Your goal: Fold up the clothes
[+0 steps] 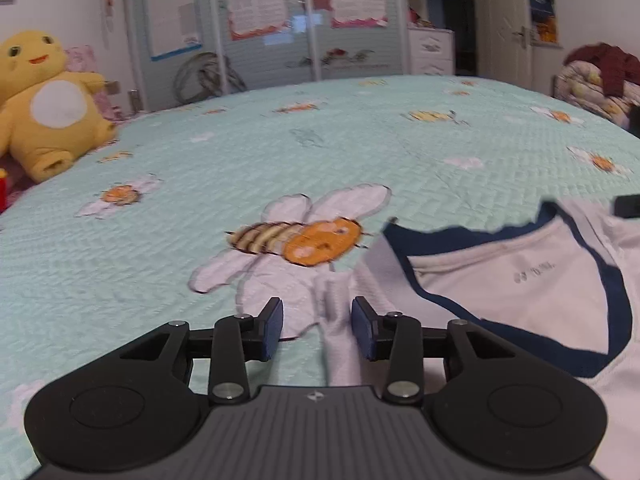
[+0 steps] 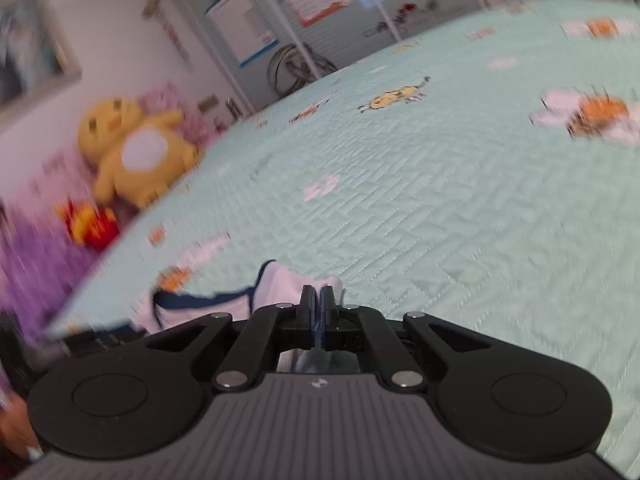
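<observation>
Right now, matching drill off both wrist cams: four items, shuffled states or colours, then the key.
Column 1:
1. left gripper
2. right gripper
3. plush toy
4. shirt collar trim

Column 2:
A. navy blue
B. jaws apart, white cloth lying between, pads not pressing
C. yellow, sitting at the bed's far left edge
D. jaws shut on white shirt fabric

Pairs: 1-B, 2-D, 3-C, 4-A
</observation>
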{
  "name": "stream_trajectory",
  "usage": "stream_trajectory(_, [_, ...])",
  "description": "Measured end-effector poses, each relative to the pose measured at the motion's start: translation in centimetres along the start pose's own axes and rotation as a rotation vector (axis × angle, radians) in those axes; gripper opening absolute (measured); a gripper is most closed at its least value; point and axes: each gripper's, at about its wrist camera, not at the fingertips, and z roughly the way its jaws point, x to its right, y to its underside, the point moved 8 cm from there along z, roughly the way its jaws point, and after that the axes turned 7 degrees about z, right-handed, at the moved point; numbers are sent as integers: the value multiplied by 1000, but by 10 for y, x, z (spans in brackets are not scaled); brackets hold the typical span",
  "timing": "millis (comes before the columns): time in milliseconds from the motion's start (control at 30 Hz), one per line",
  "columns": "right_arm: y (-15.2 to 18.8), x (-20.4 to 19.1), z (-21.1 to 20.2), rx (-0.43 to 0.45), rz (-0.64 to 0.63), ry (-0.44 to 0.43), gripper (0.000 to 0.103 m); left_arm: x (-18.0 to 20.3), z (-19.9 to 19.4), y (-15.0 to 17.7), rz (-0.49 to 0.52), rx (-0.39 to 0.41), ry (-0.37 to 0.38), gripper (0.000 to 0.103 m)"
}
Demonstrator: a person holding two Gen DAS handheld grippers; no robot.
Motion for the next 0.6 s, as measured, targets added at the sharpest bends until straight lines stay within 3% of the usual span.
stream_trajectory(67, [-3,8,-15,21,108,-38,13,-6,-15,-4,-12,23,-45,41])
stream_trajectory(133, [2,13,-30,18,189,-68,13,-4,-34,-13,-1,71,-61,41])
stream_trajectory(200, [15,12,-43,-7,238,-87,14,12,-53,-29,29,124,-12,41])
stream_trajectory(233, [25,9,-49,-20,244,-94,17,23,-59,-39,33,137,37,41])
stream_trajectory(333, [58,-4,-67,-51,219,-90,30,69,-66,-68,-7,127,279,43])
stream_trajectory(467, [88,-11,-80,-56,186,-89,30,132,-52,-98,-76,77,530,43])
stream_trajectory(533, [96,-10,-84,-47,176,-92,30,158,-37,-106,-101,39,598,43])
stream_trajectory(600, [96,-11,-85,-31,160,-111,30,174,-21,-109,-115,5,603,43])
